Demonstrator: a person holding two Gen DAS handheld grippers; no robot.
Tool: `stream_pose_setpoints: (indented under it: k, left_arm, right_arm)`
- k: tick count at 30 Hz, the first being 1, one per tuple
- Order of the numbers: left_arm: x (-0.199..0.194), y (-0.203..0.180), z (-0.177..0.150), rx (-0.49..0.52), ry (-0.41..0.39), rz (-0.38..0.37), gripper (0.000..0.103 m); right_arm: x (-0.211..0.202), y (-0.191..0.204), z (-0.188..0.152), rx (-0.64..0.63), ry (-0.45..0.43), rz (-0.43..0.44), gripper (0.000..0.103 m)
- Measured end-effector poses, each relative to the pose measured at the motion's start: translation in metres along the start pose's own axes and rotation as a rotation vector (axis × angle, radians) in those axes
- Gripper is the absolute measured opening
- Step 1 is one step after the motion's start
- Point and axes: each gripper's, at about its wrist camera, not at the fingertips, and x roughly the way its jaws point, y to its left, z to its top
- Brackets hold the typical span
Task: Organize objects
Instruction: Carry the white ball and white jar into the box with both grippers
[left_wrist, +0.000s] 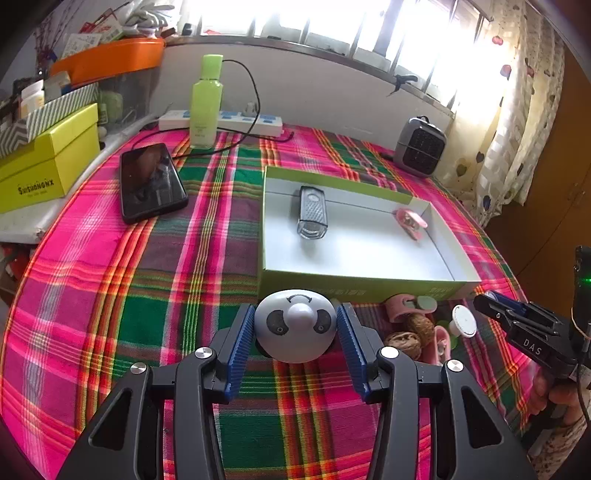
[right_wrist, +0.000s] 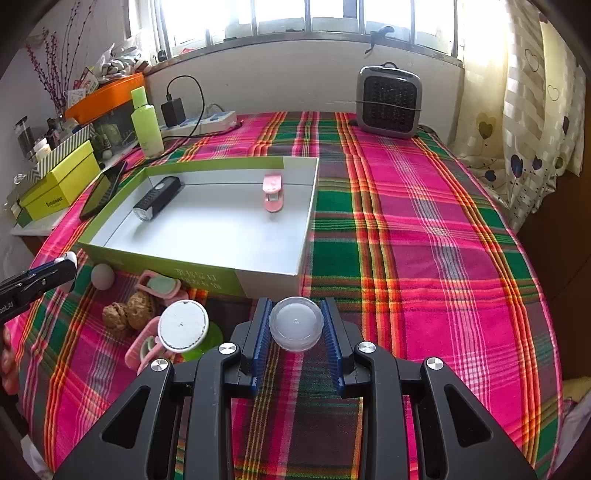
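My left gripper (left_wrist: 295, 325) is shut on a white panda-face toy (left_wrist: 295, 328), just in front of the green-walled box (left_wrist: 354, 286). My right gripper (right_wrist: 295, 325) is shut on a clear round lidded jar (right_wrist: 295, 324), near the box's front right corner (right_wrist: 269, 277). Inside the box lie a black bike light (left_wrist: 312, 210) (right_wrist: 157, 197) and a pink clip (left_wrist: 410, 221) (right_wrist: 273, 192). In front of the box lie two walnuts (right_wrist: 127, 314), pink clips (right_wrist: 159, 286) and a white round disc (right_wrist: 183, 325) on a green cup.
A black phone (left_wrist: 151, 181) lies left of the box. A green bottle (left_wrist: 205, 103), a power strip (left_wrist: 221, 122) and a small grey heater (right_wrist: 388, 101) stand at the back. Yellow-green boxes (left_wrist: 44, 162) are at the left. Plaid cloth covers the table.
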Motion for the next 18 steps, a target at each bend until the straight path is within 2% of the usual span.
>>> stream_pose_setpoints:
  k: [9,18]
  left_arm:
    - [-0.004,-0.014,0.017,0.03,-0.016,-0.03,0.045]
    - [0.012,-0.03,0.039,0.059,-0.005,-0.065,0.045]
  right_arm:
    - [-0.009,0.006,0.014,-0.015,-0.034,0.015,0.029]
    - [-0.001,0.016,0.032,-0.033,-0.04,0.043,0.029]
